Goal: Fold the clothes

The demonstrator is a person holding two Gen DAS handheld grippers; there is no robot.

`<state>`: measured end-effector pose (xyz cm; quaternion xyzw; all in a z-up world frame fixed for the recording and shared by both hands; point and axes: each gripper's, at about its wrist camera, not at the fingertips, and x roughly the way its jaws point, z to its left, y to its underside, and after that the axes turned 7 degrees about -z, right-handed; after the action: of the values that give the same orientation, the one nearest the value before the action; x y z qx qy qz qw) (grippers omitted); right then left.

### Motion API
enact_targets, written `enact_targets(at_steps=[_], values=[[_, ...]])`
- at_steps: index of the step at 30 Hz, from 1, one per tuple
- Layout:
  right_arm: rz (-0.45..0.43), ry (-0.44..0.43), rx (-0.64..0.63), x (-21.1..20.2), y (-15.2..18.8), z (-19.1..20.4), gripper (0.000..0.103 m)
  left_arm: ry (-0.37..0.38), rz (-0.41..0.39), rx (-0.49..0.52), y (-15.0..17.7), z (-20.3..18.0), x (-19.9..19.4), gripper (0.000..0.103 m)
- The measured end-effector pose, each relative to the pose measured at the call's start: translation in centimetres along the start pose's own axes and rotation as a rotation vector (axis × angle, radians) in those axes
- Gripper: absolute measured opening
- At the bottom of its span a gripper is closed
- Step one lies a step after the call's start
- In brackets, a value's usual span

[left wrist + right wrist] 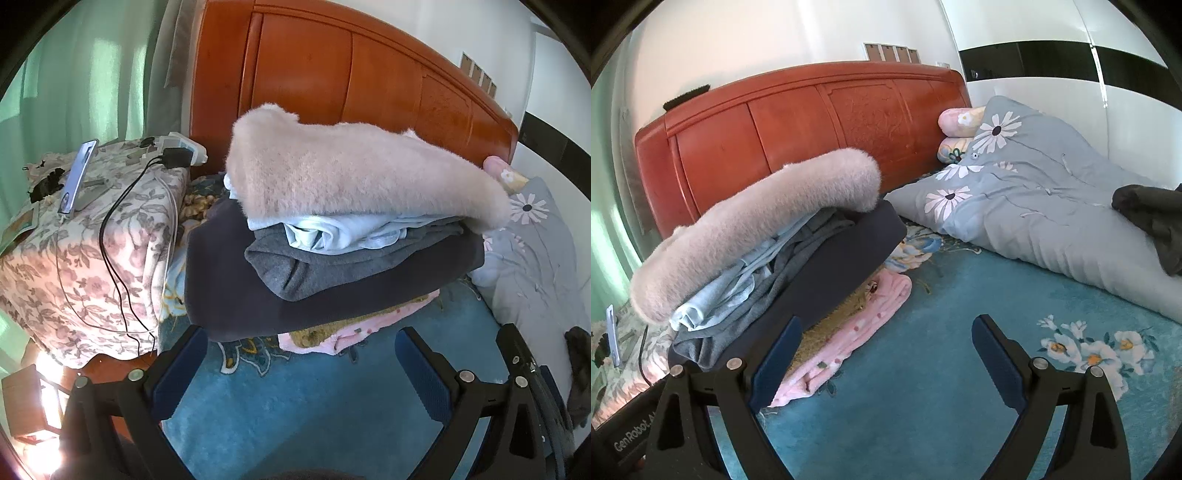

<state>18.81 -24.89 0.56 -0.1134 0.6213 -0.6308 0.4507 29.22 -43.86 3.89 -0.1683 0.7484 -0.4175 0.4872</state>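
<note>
Far left in the left wrist view: flowered bedding (92,236), phone (79,177) propped on top, black cable (114,236) trailing off a charger (177,157) and down the side. Just right of that, the pile (332,236) of folded clothes, sitting on the blue spread (332,398) in front of the red headboard (332,74). Top layer a fluffy pale pink piece (351,173), thick and drooping over the right edge. Under it a crumpled light blue piece (332,230), then a grey one (314,266), then a broad dark navy one (258,295) sticking out furthest toward the camera. At the bottom a pink garment (332,336) with a tan patch, flat on the spread. Edges stacked roughly, not square. Further right, a grey daisy-print pillow (535,258), a dark cloth (580,369) lying on it at the frame edge.

Left gripper (301,354) angled down at the near edge of the pile, jaws spread wide, nothing clamped; left fingertip (192,350) just at the navy edge, touching or not, cannot tell.

Right wrist view: same pile (768,258) on the left, leaning, pillow (1034,192) on the right. Right gripper (886,343) tilted down over the bare spread (923,387), jaws wide apart and empty, left finger (779,362) in front of the pink garment (857,325).
</note>
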Motion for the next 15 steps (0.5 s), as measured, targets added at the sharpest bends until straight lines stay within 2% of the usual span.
enact_targets(at_steps=[15], values=[[-0.001, 0.011, -0.023, -0.07, 0.02, 0.32, 0.094, 0.008, -0.011, -0.007, -0.10, 0.04, -0.19, 0.103]])
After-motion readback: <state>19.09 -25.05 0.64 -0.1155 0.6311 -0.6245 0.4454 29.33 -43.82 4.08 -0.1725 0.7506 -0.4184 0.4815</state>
